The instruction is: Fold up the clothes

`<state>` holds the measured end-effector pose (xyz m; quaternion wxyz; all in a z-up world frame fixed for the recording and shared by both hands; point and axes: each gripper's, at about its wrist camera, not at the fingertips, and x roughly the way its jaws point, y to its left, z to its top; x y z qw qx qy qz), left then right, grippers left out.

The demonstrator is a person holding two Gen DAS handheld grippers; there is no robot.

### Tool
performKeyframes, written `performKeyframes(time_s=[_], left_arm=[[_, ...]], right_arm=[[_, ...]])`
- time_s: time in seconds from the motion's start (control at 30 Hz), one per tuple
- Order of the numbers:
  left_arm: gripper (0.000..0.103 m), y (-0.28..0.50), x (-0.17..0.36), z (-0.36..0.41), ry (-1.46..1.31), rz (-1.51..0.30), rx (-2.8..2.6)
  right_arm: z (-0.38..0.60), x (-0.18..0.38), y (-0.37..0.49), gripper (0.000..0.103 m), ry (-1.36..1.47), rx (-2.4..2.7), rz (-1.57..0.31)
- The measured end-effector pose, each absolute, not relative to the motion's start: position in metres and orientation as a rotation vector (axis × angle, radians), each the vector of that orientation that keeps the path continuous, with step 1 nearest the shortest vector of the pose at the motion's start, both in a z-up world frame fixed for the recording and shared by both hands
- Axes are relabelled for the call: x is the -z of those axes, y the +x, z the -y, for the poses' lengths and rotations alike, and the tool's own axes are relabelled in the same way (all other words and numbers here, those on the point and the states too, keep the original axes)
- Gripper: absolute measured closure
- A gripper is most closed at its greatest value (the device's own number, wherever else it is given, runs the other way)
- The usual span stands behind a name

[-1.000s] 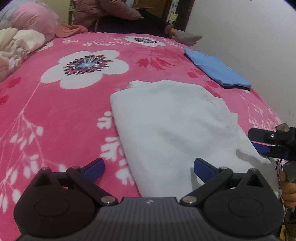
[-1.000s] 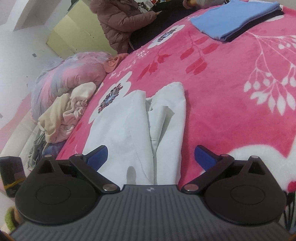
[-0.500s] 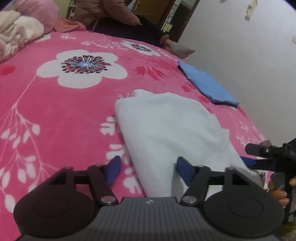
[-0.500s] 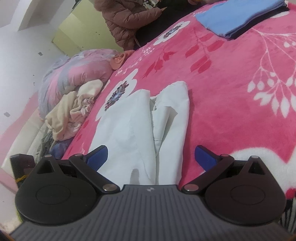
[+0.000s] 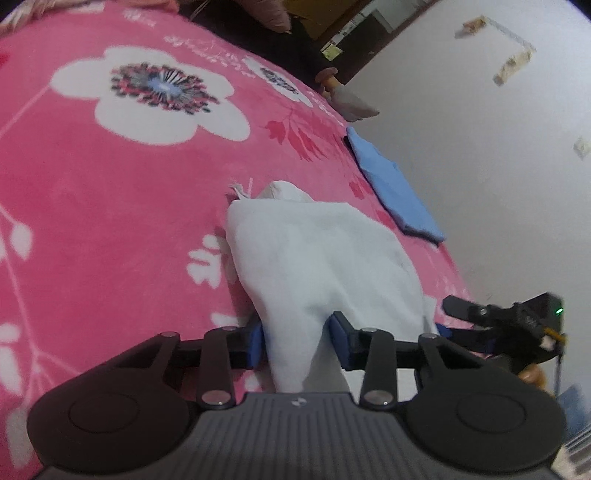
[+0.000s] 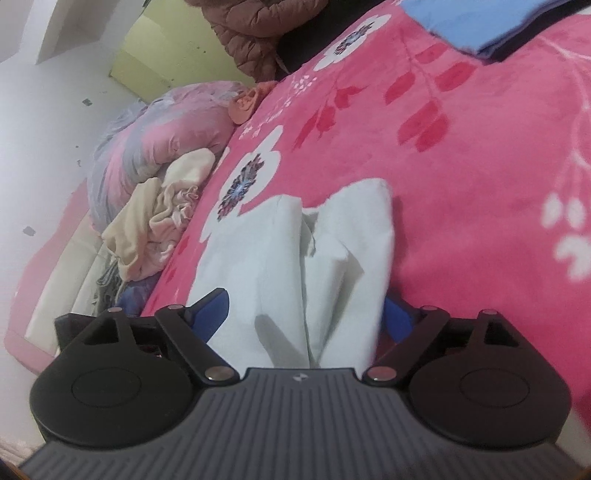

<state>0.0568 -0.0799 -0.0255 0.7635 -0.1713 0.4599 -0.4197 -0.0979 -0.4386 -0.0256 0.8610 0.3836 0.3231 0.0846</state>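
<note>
A white garment (image 5: 325, 258) lies folded lengthwise on the pink flowered blanket (image 5: 110, 203). My left gripper (image 5: 297, 338) is at its near end. The jaws are closing, and the cloth bunches into a ridge between the blue pads, which touch it on both sides. In the right wrist view the same garment (image 6: 258, 258) shows two folded flaps. My right gripper (image 6: 303, 310) straddles its near end with jaws wide and just starting to close; the pads stand apart from the cloth. The right gripper (image 5: 480, 325) also shows at the garment's right edge in the left wrist view.
A folded blue garment (image 5: 391, 192) lies farther along the bed by the white wall (image 5: 498, 166). A heap of cream clothes (image 6: 162, 214) and a pink-grey duvet (image 6: 166, 136) sit at the bed's other side. A person in a brown jacket (image 6: 258, 33) sits at the far end.
My left gripper has moved in over the garment's end, rolled, and narrowed its jaws onto the cloth. The right gripper has slid forward around the cloth's other corner, its jaws slightly narrower.
</note>
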Motion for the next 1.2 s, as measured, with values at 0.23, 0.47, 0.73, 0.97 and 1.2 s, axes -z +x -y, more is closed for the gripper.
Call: performKeyframes(time_s=[0.23,0.47,0.73,0.97,1.2], left_arm=[[0.064,0.052,0.026,0.053,-0.399,-1.027,0.935],[0.046,0.051,0.016,0.056,-0.351,-0.973,0.903],[0.021,0.043,0.013,0.055,-0.278,-0.925,0.951],[0.022,0.066,0.028,0.074,-0.339,-0.942,1.038],[0.027,0.095,0.036,0.089,-0.379,-0.967,1.116]], right_arm=[[0.443,0.023,-0.099,0.022,0.783,-0.241,-0.731],[0.455,0.027,-0.093,0.024,0.841,-0.271,-0.747],[0.455,0.03,-0.095,0.023,0.836,-0.283,-0.727],[0.458,0.032,-0.09,0.023,0.846,-0.305,-0.726],[0.461,0.033,-0.067,0.023,0.849,-0.362,-0.734]])
